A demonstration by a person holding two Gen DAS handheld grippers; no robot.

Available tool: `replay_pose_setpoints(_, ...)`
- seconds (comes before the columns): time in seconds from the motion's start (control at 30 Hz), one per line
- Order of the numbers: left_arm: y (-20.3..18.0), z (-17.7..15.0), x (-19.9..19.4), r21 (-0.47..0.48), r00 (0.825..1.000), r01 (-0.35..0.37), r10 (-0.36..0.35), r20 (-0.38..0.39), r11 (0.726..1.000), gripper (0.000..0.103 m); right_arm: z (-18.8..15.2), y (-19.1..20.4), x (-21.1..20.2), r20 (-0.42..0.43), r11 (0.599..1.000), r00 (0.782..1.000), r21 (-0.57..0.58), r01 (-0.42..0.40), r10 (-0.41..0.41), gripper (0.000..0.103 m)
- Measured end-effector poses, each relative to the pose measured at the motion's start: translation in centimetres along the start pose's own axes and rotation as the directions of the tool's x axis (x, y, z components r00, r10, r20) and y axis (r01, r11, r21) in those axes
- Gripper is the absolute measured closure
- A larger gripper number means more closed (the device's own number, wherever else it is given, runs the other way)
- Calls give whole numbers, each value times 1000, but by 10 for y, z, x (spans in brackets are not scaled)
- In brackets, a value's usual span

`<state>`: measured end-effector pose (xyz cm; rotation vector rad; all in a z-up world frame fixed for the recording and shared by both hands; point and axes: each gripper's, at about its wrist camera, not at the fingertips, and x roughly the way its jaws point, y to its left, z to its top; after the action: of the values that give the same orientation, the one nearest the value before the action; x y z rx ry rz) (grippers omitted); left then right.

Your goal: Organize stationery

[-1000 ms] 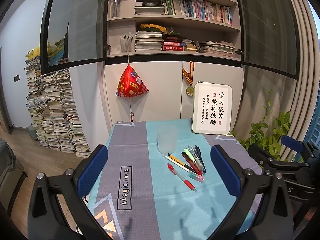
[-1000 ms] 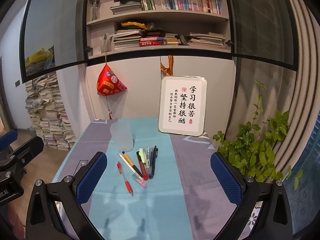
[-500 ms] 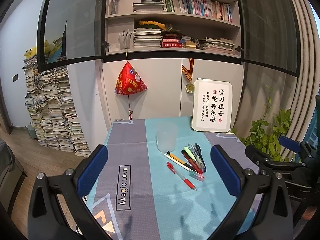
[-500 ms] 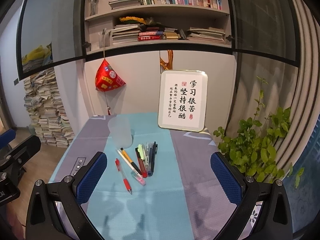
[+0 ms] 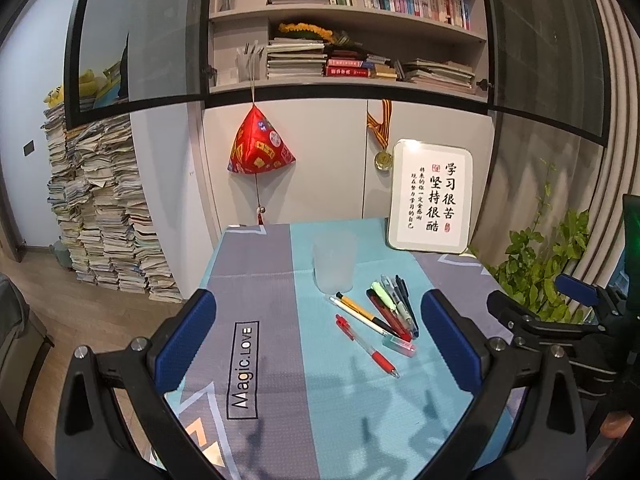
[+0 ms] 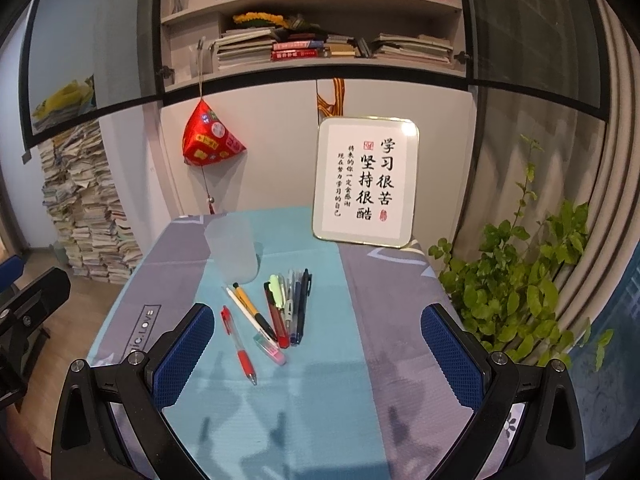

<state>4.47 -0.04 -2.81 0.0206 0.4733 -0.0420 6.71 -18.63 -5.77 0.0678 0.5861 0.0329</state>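
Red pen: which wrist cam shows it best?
Right wrist. The red pen lies whole and near centre there, between the open right gripper fingers. The left wrist view also shows the whole pen, off to the right, nearer the other pens.

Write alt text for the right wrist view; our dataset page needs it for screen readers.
An open, empty right hand-held gripper hovers above a blue-and-grey tablecloth where loose pens lie beside a frosted plastic cup. A framed calligraphy sign stands behind them.
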Motion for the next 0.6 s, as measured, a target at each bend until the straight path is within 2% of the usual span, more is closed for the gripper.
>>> replay_pose_setpoints(0.27, 3, -3, 19, -9, 999, -2, 2, -49, 1000, 1, 0, -6, 21, -48, 1000, 999, 25, 6, -4, 0)
replay_pose_setpoints(0.6, -6, -14, 48, 24, 993, 3, 0, -122, 1000, 1, 1, -12, 49, -80, 999, 997, 31, 25, -23, 0)
